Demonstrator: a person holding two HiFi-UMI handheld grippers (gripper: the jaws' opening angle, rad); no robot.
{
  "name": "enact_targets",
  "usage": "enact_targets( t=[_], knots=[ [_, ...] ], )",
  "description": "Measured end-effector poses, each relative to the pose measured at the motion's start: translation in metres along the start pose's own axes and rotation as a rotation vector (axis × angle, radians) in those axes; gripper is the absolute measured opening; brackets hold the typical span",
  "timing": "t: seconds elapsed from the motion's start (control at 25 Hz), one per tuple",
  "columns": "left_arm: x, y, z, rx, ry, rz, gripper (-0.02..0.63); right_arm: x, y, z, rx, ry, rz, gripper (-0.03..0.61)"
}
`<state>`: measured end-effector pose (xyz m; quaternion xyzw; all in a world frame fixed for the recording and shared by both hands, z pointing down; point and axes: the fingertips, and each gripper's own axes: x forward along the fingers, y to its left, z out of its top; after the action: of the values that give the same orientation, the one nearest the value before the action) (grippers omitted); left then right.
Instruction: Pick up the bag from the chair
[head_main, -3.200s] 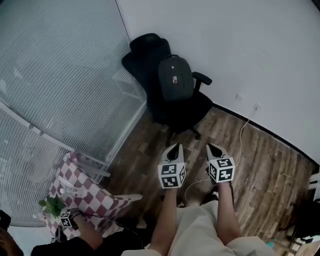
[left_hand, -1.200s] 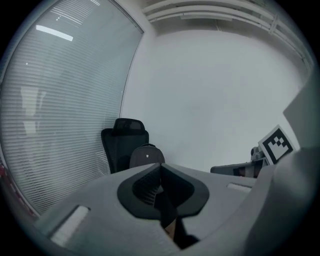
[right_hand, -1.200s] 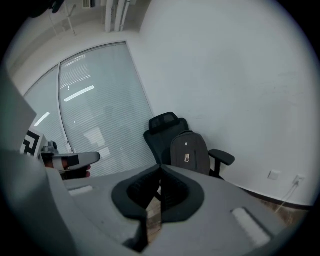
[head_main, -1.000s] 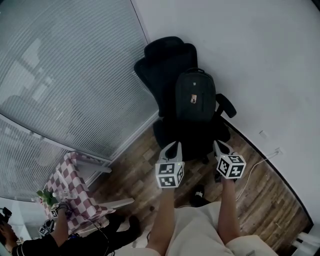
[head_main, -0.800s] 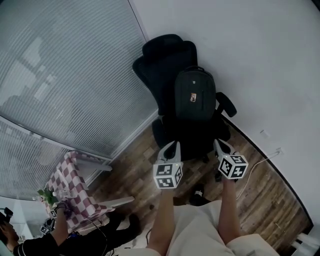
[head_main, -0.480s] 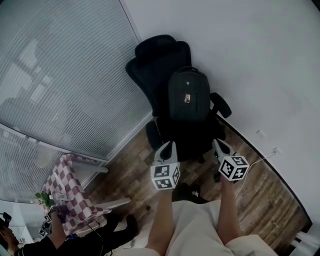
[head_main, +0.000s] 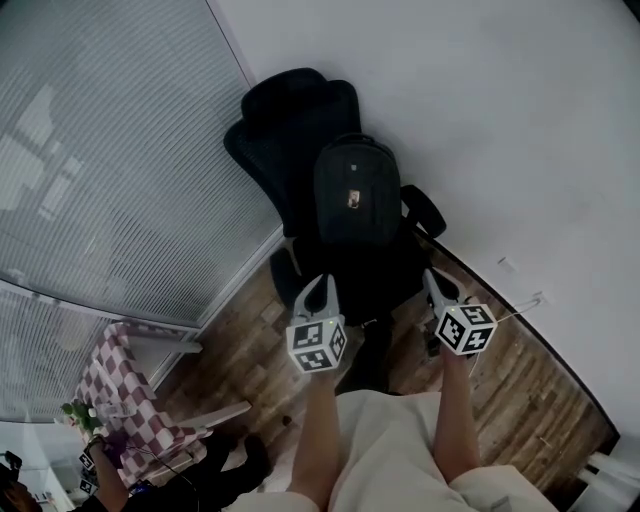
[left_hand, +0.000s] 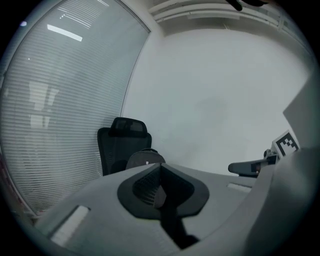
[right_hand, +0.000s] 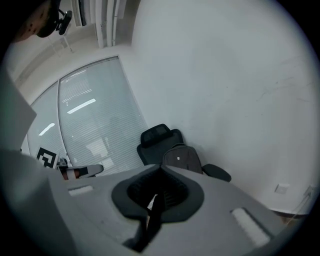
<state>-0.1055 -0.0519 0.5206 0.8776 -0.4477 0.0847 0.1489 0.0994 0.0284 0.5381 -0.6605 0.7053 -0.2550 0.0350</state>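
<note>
Bag (head_main: 356, 195) stands upright on the chair (head_main: 290, 115) seat, against the backrest. Its small front label (head_main: 352, 199) is too small to read. My left tool (head_main: 318, 288) and right tool (head_main: 431, 282) are both closed and empty, near the chair. Only the head view shows the checkered counter (head_main: 108, 372).

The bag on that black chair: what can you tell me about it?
The bag is a dark backpack with a rounded top, seemingly fabric, with a small pale patch on its front. It stands upright on the seat of the chair, leaning against the backrest. Nothing else touches it.
</note>
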Motion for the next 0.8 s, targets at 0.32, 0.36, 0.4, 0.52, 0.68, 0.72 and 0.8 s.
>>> enact_targets(
  t=[0.32,0.36,0.4,0.52,0.68,0.72,0.8],
  knots=[
    [0.076,0.006,0.034,-0.025,-0.028,-0.031,0.008,0.058,-0.037,0.049,0.081,-0.030,0.018,0.000],
    [0.087,0.007,0.036,-0.043,-0.024,-0.039,0.008,0.068,-0.041,0.055,0.086,-0.029,0.019,0.000],
    [0.098,0.010,0.039,-0.063,-0.021,-0.044,0.008,0.079,-0.044,0.060,0.086,-0.026,0.027,0.000],
    [0.131,0.021,0.049,-0.078,-0.006,-0.039,0.008,0.110,-0.050,0.078,0.090,-0.018,0.062,0.000],
    [0.174,0.035,0.065,-0.082,-0.004,-0.049,0.008,0.146,-0.072,0.104,0.091,-0.044,0.049,0.000],
    [0.186,0.039,0.070,-0.084,-0.006,-0.053,0.008,0.156,-0.079,0.112,0.110,-0.065,0.044,0.000],
    [0.209,0.050,0.078,-0.093,-0.010,-0.050,0.008,0.176,-0.093,0.125,0.172,-0.105,0.048,0.000]
  ],
)
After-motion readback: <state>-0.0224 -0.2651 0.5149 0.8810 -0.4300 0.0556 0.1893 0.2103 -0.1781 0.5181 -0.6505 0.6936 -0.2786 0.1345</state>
